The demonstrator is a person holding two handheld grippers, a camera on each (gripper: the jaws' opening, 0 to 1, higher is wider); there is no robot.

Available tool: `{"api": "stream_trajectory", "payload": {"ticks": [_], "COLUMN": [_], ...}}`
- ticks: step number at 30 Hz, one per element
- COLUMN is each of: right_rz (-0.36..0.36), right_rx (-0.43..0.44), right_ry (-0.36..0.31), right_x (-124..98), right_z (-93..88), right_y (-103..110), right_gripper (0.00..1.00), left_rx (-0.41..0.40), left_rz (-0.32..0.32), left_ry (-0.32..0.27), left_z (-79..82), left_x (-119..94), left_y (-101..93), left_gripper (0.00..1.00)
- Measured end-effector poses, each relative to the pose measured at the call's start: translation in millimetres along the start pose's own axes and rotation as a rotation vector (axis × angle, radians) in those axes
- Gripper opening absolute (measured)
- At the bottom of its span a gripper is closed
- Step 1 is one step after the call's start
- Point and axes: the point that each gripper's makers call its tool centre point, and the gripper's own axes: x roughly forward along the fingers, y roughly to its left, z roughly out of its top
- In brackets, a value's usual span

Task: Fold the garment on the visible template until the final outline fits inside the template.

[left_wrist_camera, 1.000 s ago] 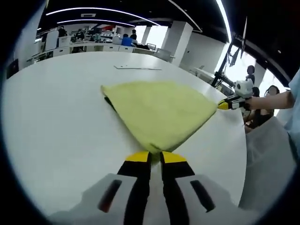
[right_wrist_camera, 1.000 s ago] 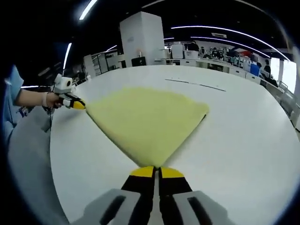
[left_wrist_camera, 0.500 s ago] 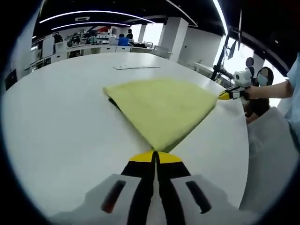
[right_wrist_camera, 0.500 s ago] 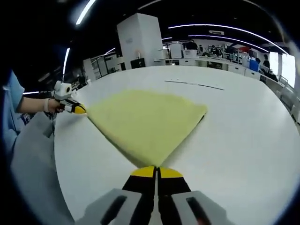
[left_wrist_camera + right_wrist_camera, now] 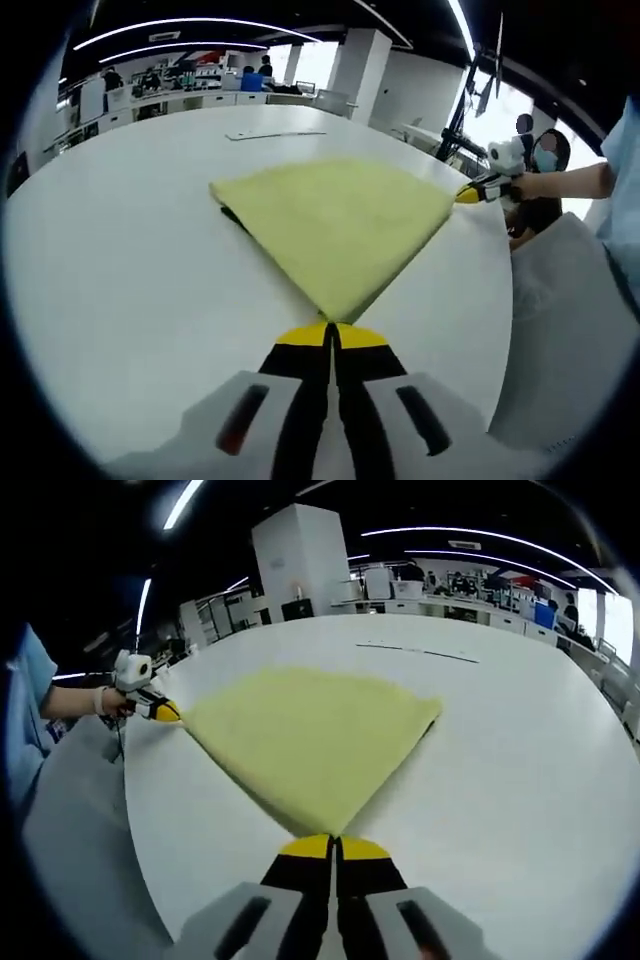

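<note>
The yellow garment (image 5: 335, 225) lies folded flat in the middle of the white worktop (image 5: 120, 260), a dark edge peeking out at its far left side. It looks soft and light, so it should drape and slide easily; take it by the corners. Your left gripper (image 5: 330, 335) and right gripper (image 5: 335, 845) each have their jaws closed on a near corner of it. Thin template lines show farther along the worktop, with office desks and bright ceiling lights beyond
</note>
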Motion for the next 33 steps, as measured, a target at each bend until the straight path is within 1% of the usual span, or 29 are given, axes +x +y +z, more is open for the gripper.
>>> {"api": "stream_trajectory", "payload": {"ticks": [4, 8, 13, 19, 25, 28, 29, 30, 32, 33], "right_rz": [0.024, 0.045, 0.068, 0.072, 0.074, 0.074, 0.058, 0.043, 0.036, 0.03], "right_rx": [0.016, 0.008, 0.022, 0.023, 0.025, 0.03, 0.017, 0.017, 0.032, 0.042], "right_ry": [0.013, 0.033, 0.053, 0.057, 0.052, 0.031, 0.014, 0.004, -0.016, -0.025], "right_x": [-6, -12, -17, -16, -17, -20, -23, -25, -30, -32], "right_z": [-7.8, -16.7, -24.1, -24.6, -22.9, -17.8, -13.6, -10.8, -5.6, -3.5], "right_y": [6, 12, 17, 17, 17, 17, 15, 12, 8, 6], "right_gripper": [0.0, 0.0, 0.0, 0.0, 0.0, 0.0, 0.0, 0.0, 0.07, 0.09], "left_rx": [-0.025, -0.024, -0.035, -0.043, -0.038, -0.039, -0.04, -0.043, -0.037, -0.034], "left_rz": [-0.005, -0.019, -0.028, -0.025, -0.024, -0.023, -0.021, -0.017, -0.009, -0.007], "left_ry": [-0.006, 0.003, 0.011, 0.017, 0.014, 0.011, 0.007, 0.0, -0.026, -0.032], "left_z": [-7.0, -16.3, -23.5, -27.0, -22.6, -20.7, -19.5, -17.7, -11.8, -9.7], "left_x": [-6, -11, -14, -12, -12, -15, -16, -18, -22, -23], "left_y": [-9.7, -22.1, -29.5, -30.2, -30.0, -28.5, -27.7, -26.5, -23.6, -22.8], "left_gripper": [0.0, 0.0, 0.0, 0.0, 0.0, 0.0, 0.01, 0.05, 0.17, 0.21]}}
